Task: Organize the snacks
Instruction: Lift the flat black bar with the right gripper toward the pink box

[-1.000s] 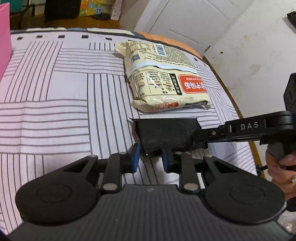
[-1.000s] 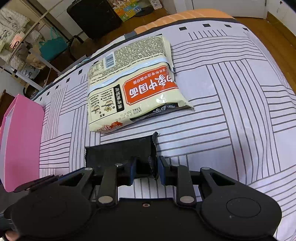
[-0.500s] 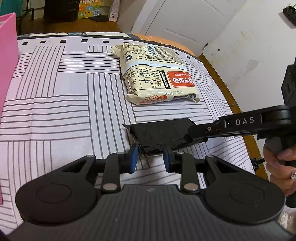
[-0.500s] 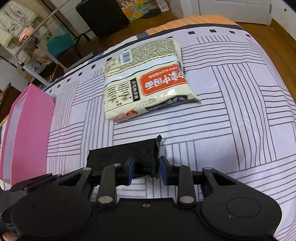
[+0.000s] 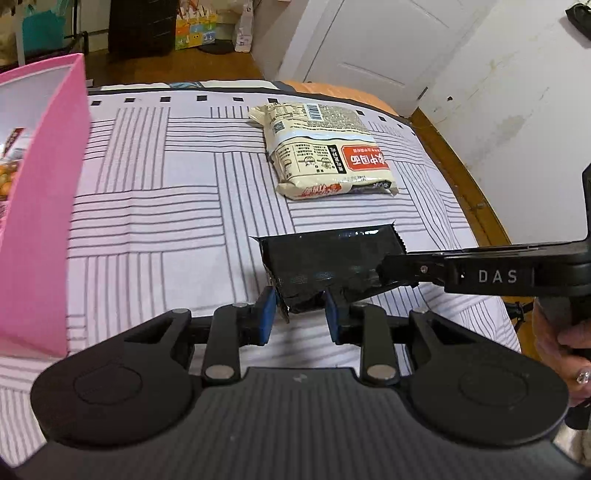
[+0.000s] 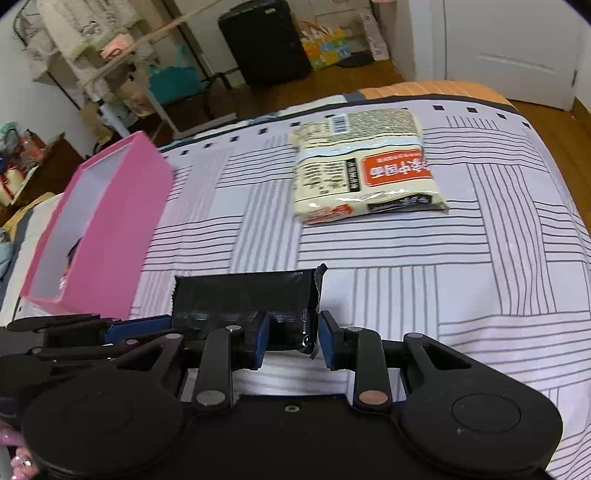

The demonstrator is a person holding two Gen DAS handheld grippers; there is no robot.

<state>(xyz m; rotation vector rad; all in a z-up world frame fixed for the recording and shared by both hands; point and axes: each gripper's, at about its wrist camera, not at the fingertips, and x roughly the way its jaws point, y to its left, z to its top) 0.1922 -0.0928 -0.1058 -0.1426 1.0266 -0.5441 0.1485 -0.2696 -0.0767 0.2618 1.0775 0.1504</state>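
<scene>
Gripping opposite ends of one flat black foil snack packet, both hand-held grippers hold it clear above the striped bedspread. The left gripper points steeply downward, its blue pads nearly closed on the packet's near end. The right gripper also points steeply downward; its blue-padded fingers are closed to a narrow gap on the packet's other end, beside the serrated seal. In the left wrist view the right gripper enters from the right edge as a long black arm marked "DAS", carried by a hand wearing a ring. In the right wrist view the left gripper's fingers reach the packet from the left.

A cream-coloured plastic noodle bag lies flat toward the far edge of the bedspread, well apart from the packet. It carries a red panel with white Chinese characters, a black printed strip, a barcode and fine print too small to read.

A pink rectangular storage box stands open-topped at the left edge of the bedspread, with printed packaging partly visible inside. Beyond the bed are a white door, a black case, a colourful printed carton and a clothes rack.
</scene>
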